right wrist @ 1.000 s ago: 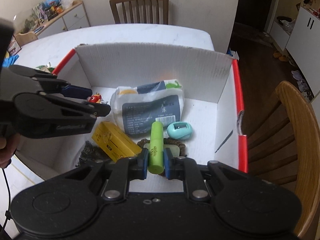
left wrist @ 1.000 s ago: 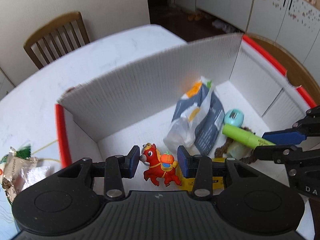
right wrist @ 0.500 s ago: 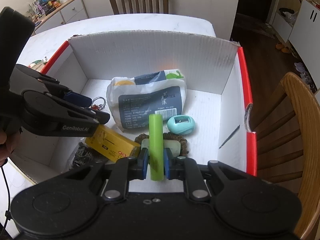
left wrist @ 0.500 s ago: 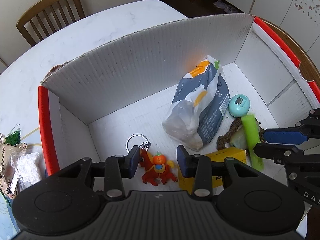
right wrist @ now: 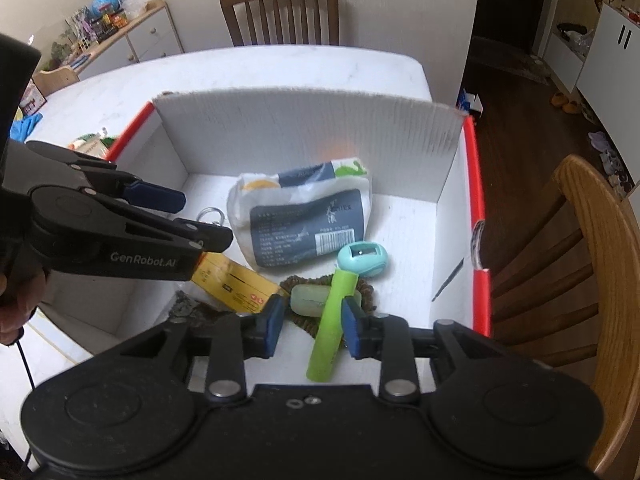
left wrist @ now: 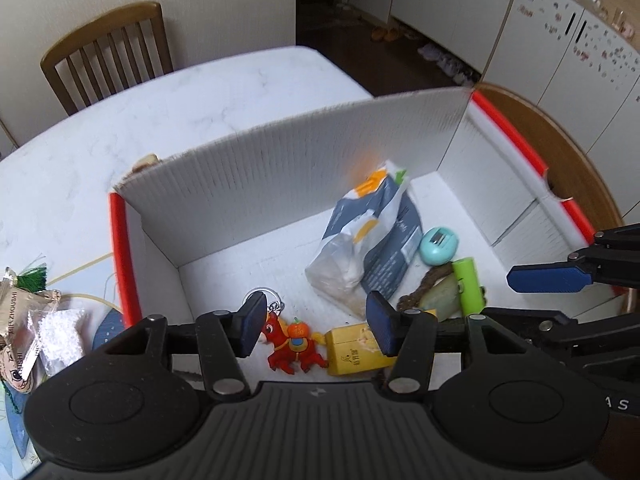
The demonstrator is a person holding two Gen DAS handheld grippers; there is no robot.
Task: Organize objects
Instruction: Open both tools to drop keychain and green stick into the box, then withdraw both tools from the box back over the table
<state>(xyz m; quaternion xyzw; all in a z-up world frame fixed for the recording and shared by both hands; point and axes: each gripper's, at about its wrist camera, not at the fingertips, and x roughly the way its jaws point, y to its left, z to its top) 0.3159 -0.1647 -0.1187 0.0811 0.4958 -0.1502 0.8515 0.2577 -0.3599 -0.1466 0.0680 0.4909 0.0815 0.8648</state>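
A white cardboard box with red rims stands on the table. Inside lie a red horse keychain, a yellow carton, a grey-blue bag, a teal oval sharpener and a green tube. My left gripper is open and empty just above the horse. My right gripper is open; the green tube lies loose between its fingers, leaning on a pale green soap and brown cord. My left gripper also shows in the right wrist view.
Snack packets lie on the white table left of the box. Wooden chairs stand at the far side and close on the right. A low cabinet with toys stands far left.
My right gripper has opened and let go of the green tube, which now rests in the box. My left gripper has pulled up and back a little from the horse.
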